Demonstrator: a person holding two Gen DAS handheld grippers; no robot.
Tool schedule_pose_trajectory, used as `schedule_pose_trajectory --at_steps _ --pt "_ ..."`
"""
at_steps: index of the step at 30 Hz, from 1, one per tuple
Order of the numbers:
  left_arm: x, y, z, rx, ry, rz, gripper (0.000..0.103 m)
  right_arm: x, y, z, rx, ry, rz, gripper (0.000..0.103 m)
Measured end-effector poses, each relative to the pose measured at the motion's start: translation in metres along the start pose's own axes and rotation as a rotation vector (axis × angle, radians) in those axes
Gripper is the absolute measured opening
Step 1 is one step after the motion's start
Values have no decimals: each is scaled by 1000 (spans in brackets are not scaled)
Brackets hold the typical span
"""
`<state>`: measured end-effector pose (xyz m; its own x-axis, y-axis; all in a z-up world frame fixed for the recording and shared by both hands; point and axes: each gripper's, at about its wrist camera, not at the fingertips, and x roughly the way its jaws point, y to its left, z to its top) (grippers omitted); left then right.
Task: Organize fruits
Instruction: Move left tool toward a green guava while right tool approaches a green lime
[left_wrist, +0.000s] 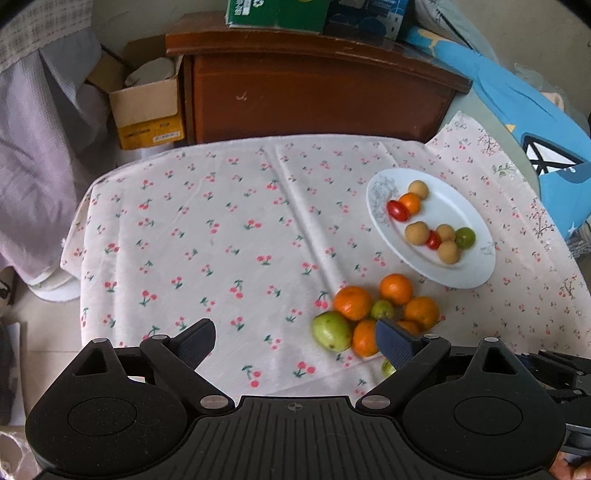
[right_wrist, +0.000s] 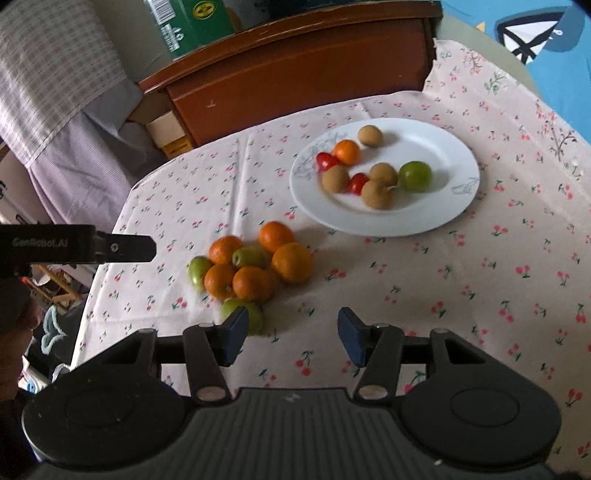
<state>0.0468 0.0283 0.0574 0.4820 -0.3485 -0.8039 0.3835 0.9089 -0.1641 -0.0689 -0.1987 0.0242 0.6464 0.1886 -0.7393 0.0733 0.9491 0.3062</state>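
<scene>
Both claws spread, holding nothing.
My left claw (left_wrist: 295, 341) and right claw (right_wrist: 291, 334) hover by the fruit pile (right_wrist: 251, 266), near the desk's front edge.

The left claw (left_wrist: 295, 341) tilts steeply downward, its jaws spread wide with nothing between the pads. The right claw (right_wrist: 291, 339) tilts down likewise, jaws apart and empty, the left claw's body showing far to its left.

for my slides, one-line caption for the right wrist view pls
Open right gripper above a cherry-print cloth, a fruit pile and a plate ahead.
</scene>
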Motion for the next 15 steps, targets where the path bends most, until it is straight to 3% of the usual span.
schedule_pose_trajectory --at_steps 15 --pt "0 17 -5 -29 -64 1 95 8 15 -13 -36 -13 55 55"
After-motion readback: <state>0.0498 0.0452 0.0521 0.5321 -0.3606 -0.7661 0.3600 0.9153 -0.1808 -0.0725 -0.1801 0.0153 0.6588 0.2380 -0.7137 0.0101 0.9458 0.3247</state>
